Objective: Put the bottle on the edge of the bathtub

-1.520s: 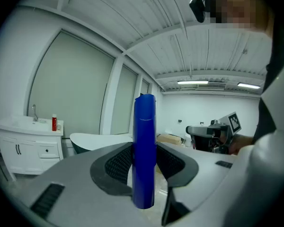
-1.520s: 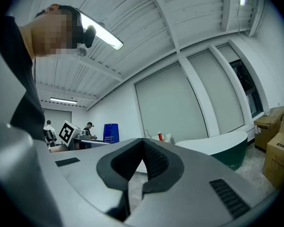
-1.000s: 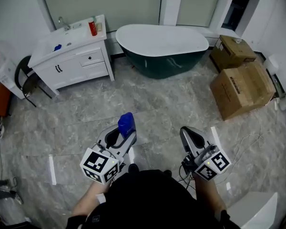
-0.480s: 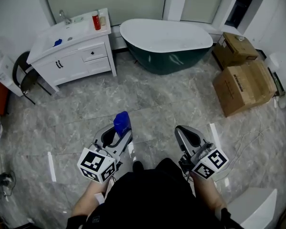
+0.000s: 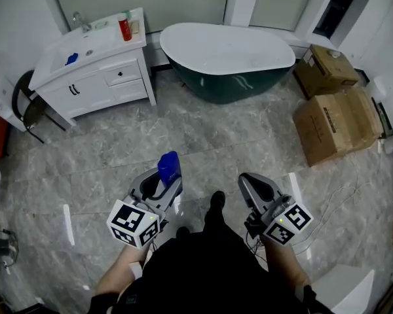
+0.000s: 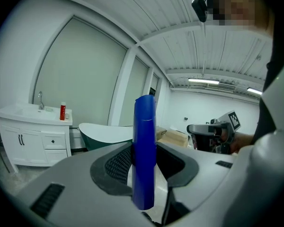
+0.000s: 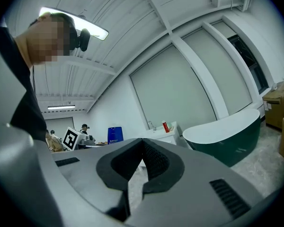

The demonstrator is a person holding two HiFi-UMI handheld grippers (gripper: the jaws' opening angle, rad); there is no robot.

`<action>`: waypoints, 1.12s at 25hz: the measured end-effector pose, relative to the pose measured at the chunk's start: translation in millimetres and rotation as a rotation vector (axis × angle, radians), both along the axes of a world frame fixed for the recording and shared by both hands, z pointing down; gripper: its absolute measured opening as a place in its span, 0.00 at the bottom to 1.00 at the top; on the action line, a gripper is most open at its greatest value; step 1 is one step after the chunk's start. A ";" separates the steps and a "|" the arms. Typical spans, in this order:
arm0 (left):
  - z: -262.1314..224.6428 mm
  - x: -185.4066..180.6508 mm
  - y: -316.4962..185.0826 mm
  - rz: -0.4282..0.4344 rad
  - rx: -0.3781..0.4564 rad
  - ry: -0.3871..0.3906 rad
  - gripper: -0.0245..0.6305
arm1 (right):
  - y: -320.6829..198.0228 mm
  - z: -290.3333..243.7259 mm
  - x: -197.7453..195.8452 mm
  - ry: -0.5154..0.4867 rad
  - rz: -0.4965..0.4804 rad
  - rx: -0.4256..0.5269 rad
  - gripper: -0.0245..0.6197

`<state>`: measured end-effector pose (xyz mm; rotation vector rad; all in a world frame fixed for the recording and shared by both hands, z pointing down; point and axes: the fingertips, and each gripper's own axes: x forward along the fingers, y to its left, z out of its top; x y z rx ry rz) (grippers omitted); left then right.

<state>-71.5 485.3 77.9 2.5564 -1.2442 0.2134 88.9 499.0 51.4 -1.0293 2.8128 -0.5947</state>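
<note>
A blue bottle (image 5: 169,167) stands upright between the jaws of my left gripper (image 5: 162,179), which is shut on it low in the head view. In the left gripper view the bottle (image 6: 144,150) fills the middle, with the pads pressed on both its sides. The bathtub (image 5: 229,87), white inside and dark green outside, stands far ahead across the floor by the window wall; it also shows as the tub (image 6: 104,134) and the tub (image 7: 227,136). My right gripper (image 5: 251,184) hangs beside the left one, shut and holding nothing, its tips meeting (image 7: 143,142).
A white vanity (image 5: 98,77) with a sink and a red bottle (image 5: 124,27) stands left of the tub. Cardboard boxes (image 5: 337,123) sit at the right. A dark chair (image 5: 26,106) is at far left. The person's shoe (image 5: 216,200) steps on the marble floor.
The view has shifted a little as the person steps toward the tub; a foot now shows between the grippers. Both grippers keep their pose, and the bottle stays held.
</note>
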 end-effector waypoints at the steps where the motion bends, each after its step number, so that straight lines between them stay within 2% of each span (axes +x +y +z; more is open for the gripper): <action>1: 0.1 5.9 -13.4 -0.006 -0.002 0.001 0.29 | -13.5 -0.7 4.9 -0.001 -0.011 0.003 0.08; 10: -22.4 75.0 -133.1 -0.047 0.008 -0.007 0.29 | -138.0 -19.0 68.9 -0.028 -0.089 0.033 0.08; 17: -20.2 111.9 -194.8 -0.079 -0.008 0.007 0.29 | -193.5 -5.9 108.5 -0.021 -0.138 0.004 0.08; 23: -10.7 122.8 -238.3 -0.072 -0.031 0.009 0.29 | -238.3 0.8 114.6 -0.023 -0.152 -0.031 0.08; 28: 3.1 109.9 -295.7 -0.070 -0.048 0.020 0.29 | -294.0 9.3 98.3 -0.008 -0.160 -0.051 0.08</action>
